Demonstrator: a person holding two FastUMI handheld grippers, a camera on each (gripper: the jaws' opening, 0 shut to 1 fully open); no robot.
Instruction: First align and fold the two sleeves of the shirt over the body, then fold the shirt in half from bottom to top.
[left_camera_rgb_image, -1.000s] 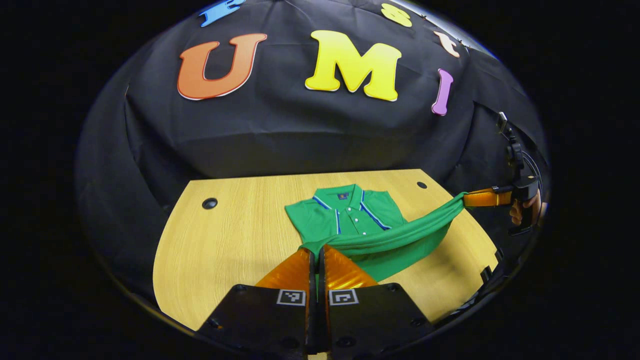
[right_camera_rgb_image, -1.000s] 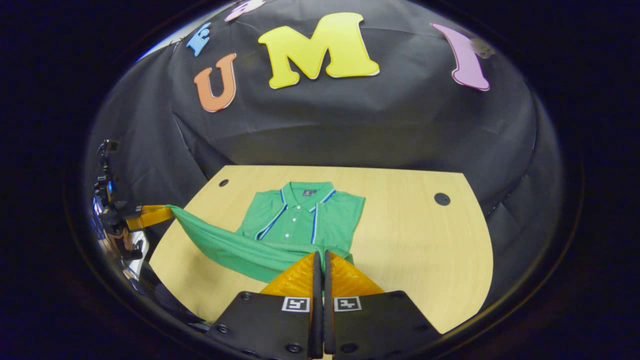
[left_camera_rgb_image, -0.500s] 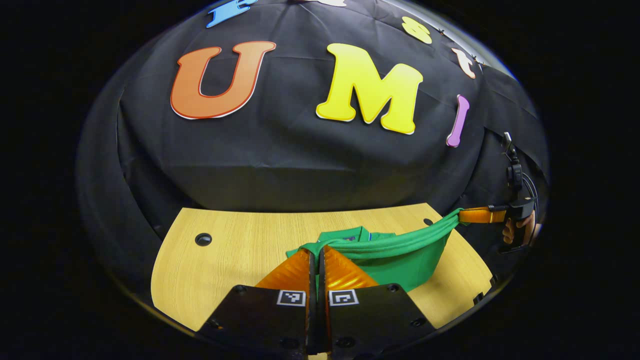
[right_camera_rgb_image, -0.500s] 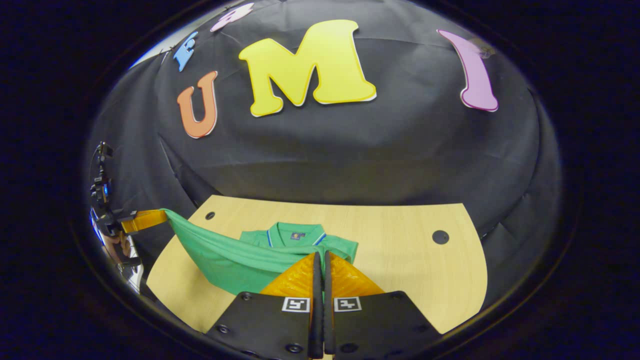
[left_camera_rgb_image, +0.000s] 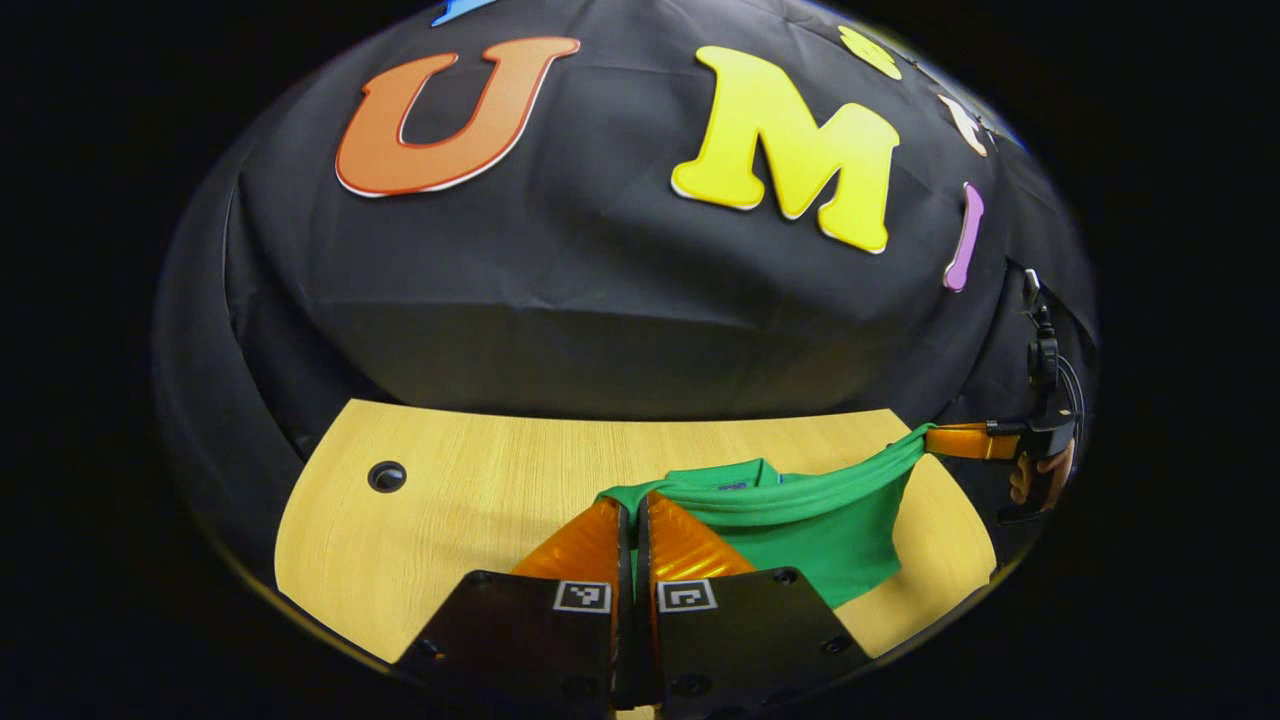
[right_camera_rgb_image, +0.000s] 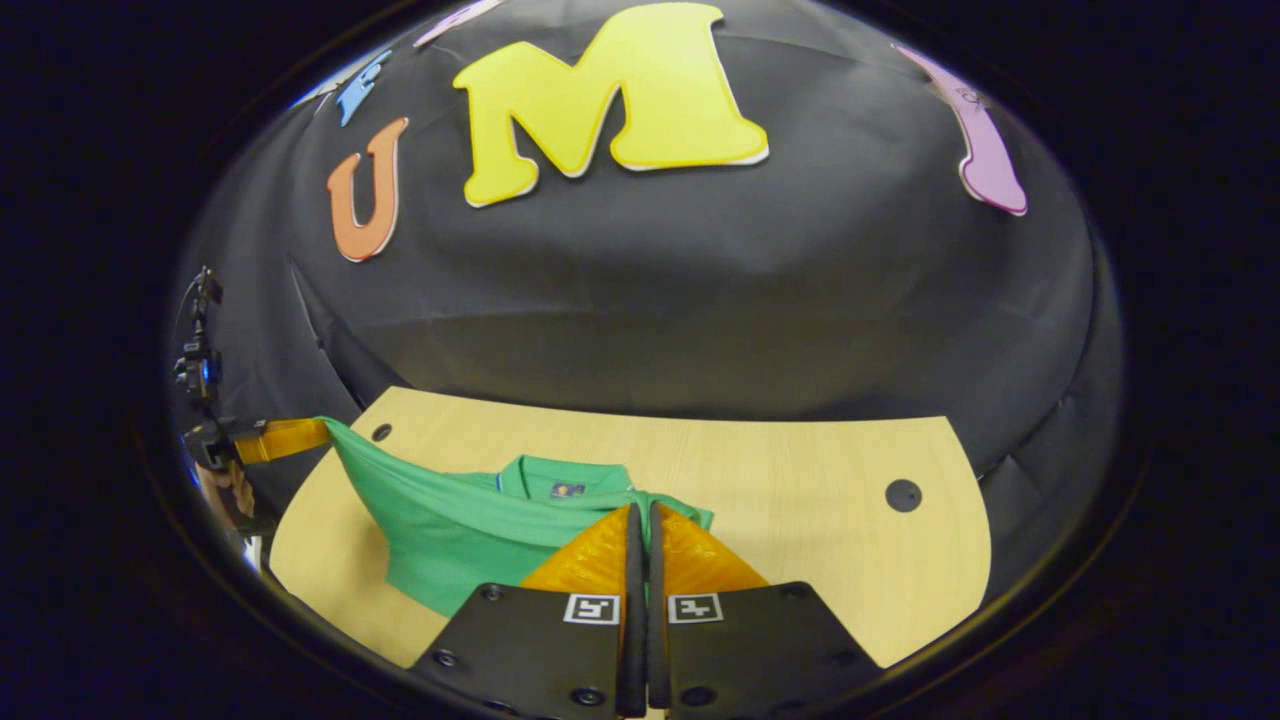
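Note:
A green polo shirt (left_camera_rgb_image: 800, 520) (right_camera_rgb_image: 450, 520) lies on the wooden table (left_camera_rgb_image: 460, 490) (right_camera_rgb_image: 800, 490) with its sleeves folded in. Its bottom hem hangs lifted and stretched between both grippers, above the body, hiding most of the chest. The collar (right_camera_rgb_image: 565, 475) peeks out beyond the hem. My left gripper (left_camera_rgb_image: 632, 508) is shut on one hem corner. My right gripper (right_camera_rgb_image: 640, 510) is shut on the other corner. In the left gripper view the right gripper (left_camera_rgb_image: 960, 441) shows at far right with a hand (left_camera_rgb_image: 1045, 475) holding it. In the right gripper view the left gripper (right_camera_rgb_image: 285, 438) shows at far left.
The table has round cable holes (left_camera_rgb_image: 386, 476) (right_camera_rgb_image: 903, 494) (right_camera_rgb_image: 381, 432) near its back corners. The black cloth wall rises close behind the table's far edge. Bare wood lies to the left of the shirt in the left gripper view.
Both grippers have carried the hem forward over the shirt toward the collar. The chest and placket, visible a second ago, are now covered by the lifted fabric.

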